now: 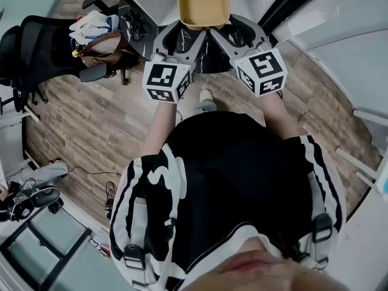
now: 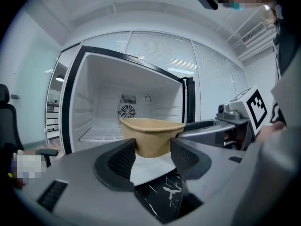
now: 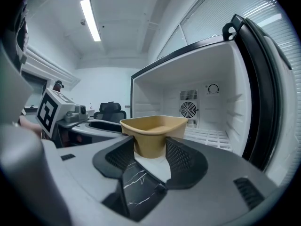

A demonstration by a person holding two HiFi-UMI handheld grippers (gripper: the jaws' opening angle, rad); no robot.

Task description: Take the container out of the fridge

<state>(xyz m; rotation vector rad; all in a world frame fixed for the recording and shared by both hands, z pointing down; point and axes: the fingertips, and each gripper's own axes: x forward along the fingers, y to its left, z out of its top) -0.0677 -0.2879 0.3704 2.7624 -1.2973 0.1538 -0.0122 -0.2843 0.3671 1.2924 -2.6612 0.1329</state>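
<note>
A tan, open-topped container (image 1: 204,3) hangs in front of the open fridge (image 2: 108,112), whose white inside shows only bare shelves and a fan grille. Both grippers reach it from the near side. My left gripper (image 1: 182,30) holds the container's near left corner, with the tan wall (image 2: 153,136) wedged between its two dark pads. My right gripper (image 1: 229,30) holds the near right corner in the same way, and the container (image 3: 153,128) fills the gap between its pads. The other gripper's marker cube (image 2: 256,108) shows beside each view.
The fridge's black-edged door (image 3: 263,79) stands open on the right. A black veined surface (image 1: 200,56) lies below the jaws. An office chair (image 1: 42,47) with a brown bag (image 1: 104,48) stands at the left on the wood floor (image 1: 97,126). Cables lie at the lower left.
</note>
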